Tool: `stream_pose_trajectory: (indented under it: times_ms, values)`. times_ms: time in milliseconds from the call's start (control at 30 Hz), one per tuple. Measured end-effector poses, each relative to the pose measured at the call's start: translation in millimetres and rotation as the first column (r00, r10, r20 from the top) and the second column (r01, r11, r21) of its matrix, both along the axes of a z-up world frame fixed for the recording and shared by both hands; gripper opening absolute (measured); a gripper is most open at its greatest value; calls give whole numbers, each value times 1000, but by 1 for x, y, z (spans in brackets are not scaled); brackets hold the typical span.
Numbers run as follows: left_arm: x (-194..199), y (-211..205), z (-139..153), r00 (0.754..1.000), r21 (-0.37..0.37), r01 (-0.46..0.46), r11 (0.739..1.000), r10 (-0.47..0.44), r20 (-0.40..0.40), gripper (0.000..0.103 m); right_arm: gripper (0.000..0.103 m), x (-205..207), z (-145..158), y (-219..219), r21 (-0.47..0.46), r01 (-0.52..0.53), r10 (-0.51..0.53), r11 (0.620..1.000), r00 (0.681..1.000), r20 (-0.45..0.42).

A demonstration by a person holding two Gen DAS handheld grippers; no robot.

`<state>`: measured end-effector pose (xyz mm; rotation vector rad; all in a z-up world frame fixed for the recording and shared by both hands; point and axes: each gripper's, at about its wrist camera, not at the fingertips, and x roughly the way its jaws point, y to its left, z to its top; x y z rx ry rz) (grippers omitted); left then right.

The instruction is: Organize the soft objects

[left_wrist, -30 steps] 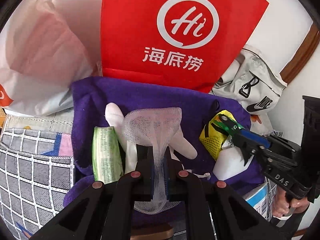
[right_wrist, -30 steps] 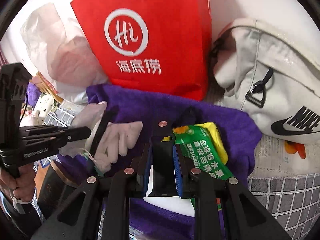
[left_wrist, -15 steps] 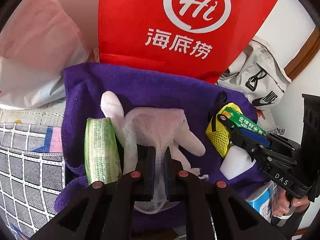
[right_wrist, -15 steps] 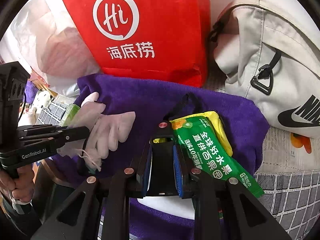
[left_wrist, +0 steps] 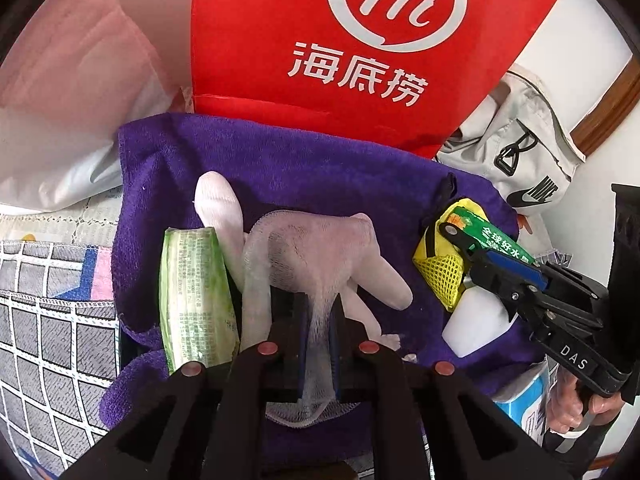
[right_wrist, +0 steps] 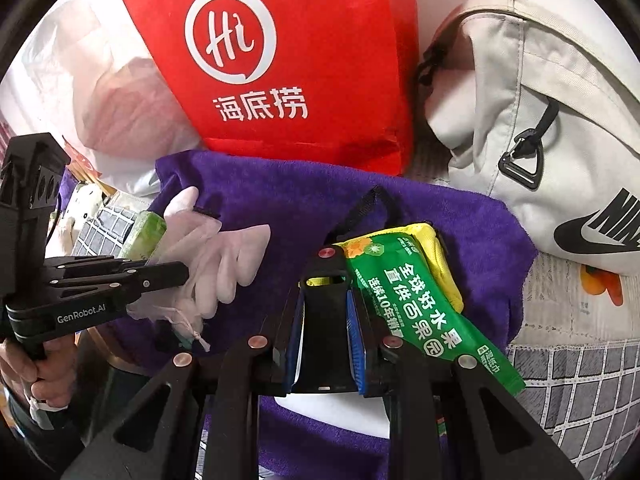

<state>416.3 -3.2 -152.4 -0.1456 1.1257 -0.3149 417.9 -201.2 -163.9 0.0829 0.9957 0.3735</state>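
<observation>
1. Left gripper (left_wrist: pixel 319 322): jaws have just been easing apart, white mesh pouch (left_wrist: pixel 304 248) still pinched between them, over purple towel (left_wrist: pixel 304 168)
2. Right gripper (right_wrist: pixel 326 320): clamped on black strap (right_wrist: pixel 320 336) beside green packet (right_wrist: pixel 416 304)

One purple towel (left_wrist: pixel 304 168), one red bag (left_wrist: pixel 320 60), one white glove (left_wrist: pixel 360 276), two claws.

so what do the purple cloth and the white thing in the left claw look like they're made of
Purple cloth: looks like terry or microfibre towelling, with a matte, fuzzy pile. White mesh pouch in the left claw: seems a thin gauze or net, with an open weave you can see through, limp and gathered between the pads.
</observation>
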Motion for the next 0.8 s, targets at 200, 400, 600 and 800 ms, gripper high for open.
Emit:
stream_pose_trajectory:
  times_ms: [200, 400, 600, 800]
  values:
    - [-2, -7, 2, 1000, 22, 13, 1000, -13, 2, 24, 45, -6, 10, 2, 5, -5, 5, 1000, 999, 33]
    - [-2, -8, 5, 1000, 43, 4, 999, -4, -4, 46, 51, -15, 21, 6, 3, -16, 16, 1000, 998, 56]
    - [-9, -8, 17, 1000, 66, -6, 998, 4, 26, 54, 74, -21, 31, 1, 24, 48, -50, 999, 995, 87]
    - [-20, -6, 32, 998, 47, -16, 999, 13, 68, 64, 91, -32, 46, -2, -37, 100, -95, 994, 990, 107]
